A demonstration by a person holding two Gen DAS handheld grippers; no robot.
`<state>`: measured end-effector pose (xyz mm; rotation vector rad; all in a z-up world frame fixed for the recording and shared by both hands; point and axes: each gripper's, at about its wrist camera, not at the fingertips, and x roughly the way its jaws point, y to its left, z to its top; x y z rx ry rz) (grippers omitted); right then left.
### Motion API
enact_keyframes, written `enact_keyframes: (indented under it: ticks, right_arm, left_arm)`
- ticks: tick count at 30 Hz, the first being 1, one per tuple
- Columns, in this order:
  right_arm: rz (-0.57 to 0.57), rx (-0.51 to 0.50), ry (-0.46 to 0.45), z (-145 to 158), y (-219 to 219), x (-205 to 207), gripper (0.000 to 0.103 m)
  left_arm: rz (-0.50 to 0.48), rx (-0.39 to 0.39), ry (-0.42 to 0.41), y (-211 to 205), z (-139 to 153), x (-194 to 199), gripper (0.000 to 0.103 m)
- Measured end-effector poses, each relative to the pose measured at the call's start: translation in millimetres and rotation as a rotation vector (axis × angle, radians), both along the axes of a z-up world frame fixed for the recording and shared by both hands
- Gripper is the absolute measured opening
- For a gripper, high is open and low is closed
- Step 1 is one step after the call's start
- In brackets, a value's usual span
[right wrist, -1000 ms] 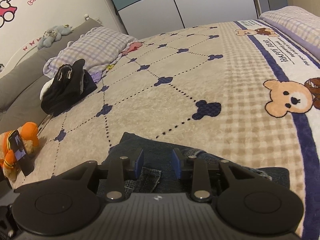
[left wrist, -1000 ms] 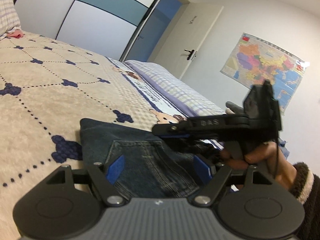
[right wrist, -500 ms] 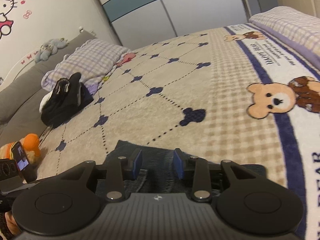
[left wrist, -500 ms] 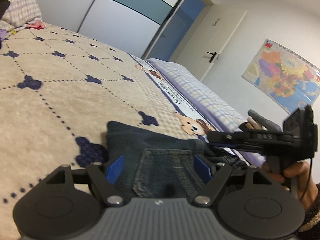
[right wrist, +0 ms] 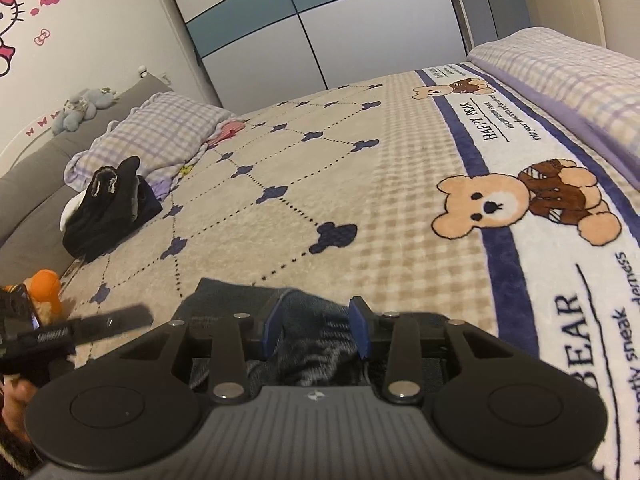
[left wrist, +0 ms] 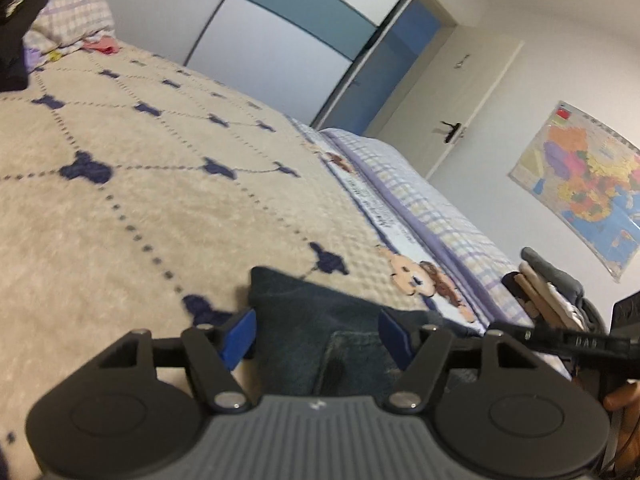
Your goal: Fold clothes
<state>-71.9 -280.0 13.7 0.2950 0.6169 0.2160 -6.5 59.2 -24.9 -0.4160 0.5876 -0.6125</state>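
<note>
My left gripper [left wrist: 318,334] has a ribbed grey body, flanked by two round matte-black discs. Black linkage arms with silver screw heads run forward to fingers [left wrist: 240,336] padded in blue. My right gripper [right wrist: 316,330] is built the same way: grey ribbed centre, black discs, silver screws, blue pads [right wrist: 359,330]. Seen side-on, each one carries small pale lettering on its black bar.

Soft, even indoor light fills both views, with only faint shadows. The left wrist view is motion-blurred: the bed [left wrist: 132,208] pattern and the jeans [left wrist: 320,332] at lower centre smear. The right wrist view is sharper, though the left hand-held gripper [right wrist: 80,330] at its lower left streaks. Fisheye distortion bends the wardrobe [right wrist: 320,20] lines; the corners go black.
</note>
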Motion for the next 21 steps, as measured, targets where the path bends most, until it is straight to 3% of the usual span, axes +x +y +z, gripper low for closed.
enact_keyframes:
  ticks: [5, 10, 17, 21]
  right_arm:
    - [0.014, -0.022, -0.026, 0, -2, -16, 0.039]
    - [0.028, -0.037, -0.001, -10, 2, -22, 0.039]
    - [0.039, -0.036, 0.029, -24, 0, -21, 0.039]
    - [0.047, -0.053, 0.018, -28, 1, -18, 0.041]
  left_arm:
    - [-0.073, 0.066, -0.089, -23, 6, 10, 0.069]
    - [-0.185, 0.086, -0.076, -42, 0, 28, 0.069]
    - [-0.156, 0.112, -0.072, -48, -15, 45, 0.070]
    - [-0.123, 0.063, -0.027, -39, -19, 53, 0.071]
